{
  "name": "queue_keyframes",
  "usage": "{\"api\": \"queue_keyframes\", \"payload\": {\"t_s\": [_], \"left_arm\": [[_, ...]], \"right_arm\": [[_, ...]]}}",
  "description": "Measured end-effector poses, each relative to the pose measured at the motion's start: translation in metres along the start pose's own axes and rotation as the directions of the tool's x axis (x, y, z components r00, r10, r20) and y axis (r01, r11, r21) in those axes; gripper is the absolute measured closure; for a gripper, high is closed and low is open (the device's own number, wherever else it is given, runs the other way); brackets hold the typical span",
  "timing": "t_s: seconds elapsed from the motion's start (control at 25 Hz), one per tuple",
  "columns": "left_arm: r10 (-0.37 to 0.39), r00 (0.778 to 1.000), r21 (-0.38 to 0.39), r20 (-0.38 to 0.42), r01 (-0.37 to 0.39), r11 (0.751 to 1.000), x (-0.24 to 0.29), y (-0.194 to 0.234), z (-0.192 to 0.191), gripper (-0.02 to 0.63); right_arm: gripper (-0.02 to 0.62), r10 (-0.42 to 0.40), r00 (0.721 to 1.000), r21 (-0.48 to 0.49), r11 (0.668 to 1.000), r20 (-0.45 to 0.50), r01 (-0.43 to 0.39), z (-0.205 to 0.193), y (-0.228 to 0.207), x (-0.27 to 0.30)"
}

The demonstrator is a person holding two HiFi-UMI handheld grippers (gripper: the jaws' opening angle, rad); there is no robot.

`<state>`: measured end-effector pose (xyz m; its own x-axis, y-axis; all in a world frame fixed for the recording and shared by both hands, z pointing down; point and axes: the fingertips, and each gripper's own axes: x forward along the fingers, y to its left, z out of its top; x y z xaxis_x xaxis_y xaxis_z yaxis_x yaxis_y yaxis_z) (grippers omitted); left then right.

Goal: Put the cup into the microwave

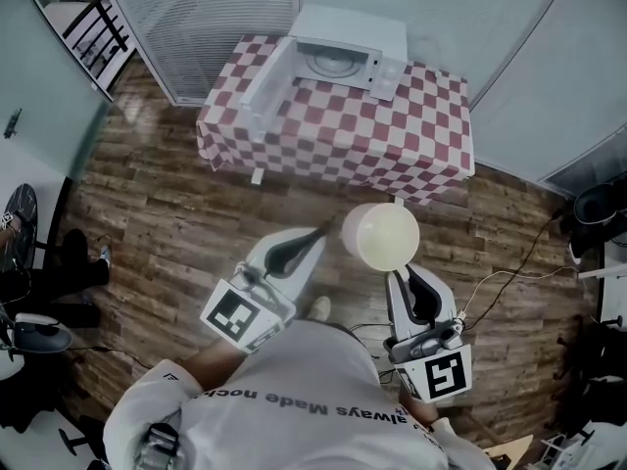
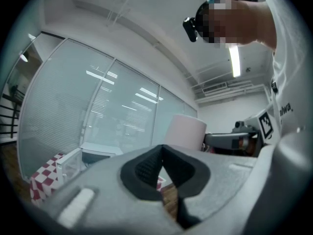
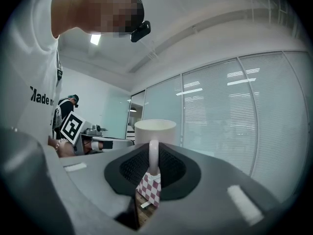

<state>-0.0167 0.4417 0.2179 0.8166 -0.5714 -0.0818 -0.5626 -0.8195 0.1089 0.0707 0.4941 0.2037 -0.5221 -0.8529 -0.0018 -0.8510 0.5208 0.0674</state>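
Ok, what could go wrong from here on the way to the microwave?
The right gripper pinches the cup only by its thin handle, so the cup could swing or slip out. The microwave has its door open; the cup or gripper might clip it going in.

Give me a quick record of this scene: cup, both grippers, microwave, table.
cup: white, upright, carried over the wooden floor, short of the table
right gripper: shut on the cup's handle
left gripper: jaws together, nothing between them
microwave: on the table, door swung open
table: covered in a red and white checked cloth
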Motion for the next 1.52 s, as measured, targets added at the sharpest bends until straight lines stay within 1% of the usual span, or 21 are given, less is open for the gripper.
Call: {"api": "queue_keyframes", "payload": {"t_s": [0.16, 0.32, 0.56, 0.68, 1.0, 1.52], "left_arm": [[0.007, 1.000, -0.010, -0.002, -0.007, 1.000, 0.007, -0.006, -0.002, 0.603], [0.015, 1.000, -0.012, -0.011, -0.015, 1.000, 0.008, -0.007, -0.010, 0.603], [0.018, 1.000, -0.022, -0.016, -0.018, 1.000, 0.013, 0.001, -0.014, 0.603], [0.020, 1.000, -0.029, -0.018, -0.021, 0.999, 0.013, 0.013, -0.013, 0.603], [0.025, 1.000, -0.047, -0.017, -0.026, 0.999, 0.019, 0.064, -0.014, 0.603], [0.028, 1.000, -0.046, -0.008, -0.029, 0.999, 0.030, 0.190, 0.003, 0.603]], "right_arm": [[0.551, -0.006, 1.000, 0.001, 1.000, -0.008, 0.006, -0.002, -0.011, -0.003], [0.551, 0.002, 1.000, 0.007, 1.000, -0.003, -0.002, -0.006, -0.012, -0.005], [0.551, 0.010, 1.000, 0.022, 1.000, -0.012, -0.010, -0.013, -0.015, 0.005], [0.551, 0.016, 1.000, 0.028, 0.999, -0.016, -0.016, -0.012, -0.015, 0.017], [0.551, 0.025, 0.999, 0.026, 0.999, -0.023, -0.024, -0.016, -0.018, 0.070], [0.552, 0.029, 1.000, 0.017, 0.999, -0.005, -0.029, -0.012, -0.024, 0.199]]}}
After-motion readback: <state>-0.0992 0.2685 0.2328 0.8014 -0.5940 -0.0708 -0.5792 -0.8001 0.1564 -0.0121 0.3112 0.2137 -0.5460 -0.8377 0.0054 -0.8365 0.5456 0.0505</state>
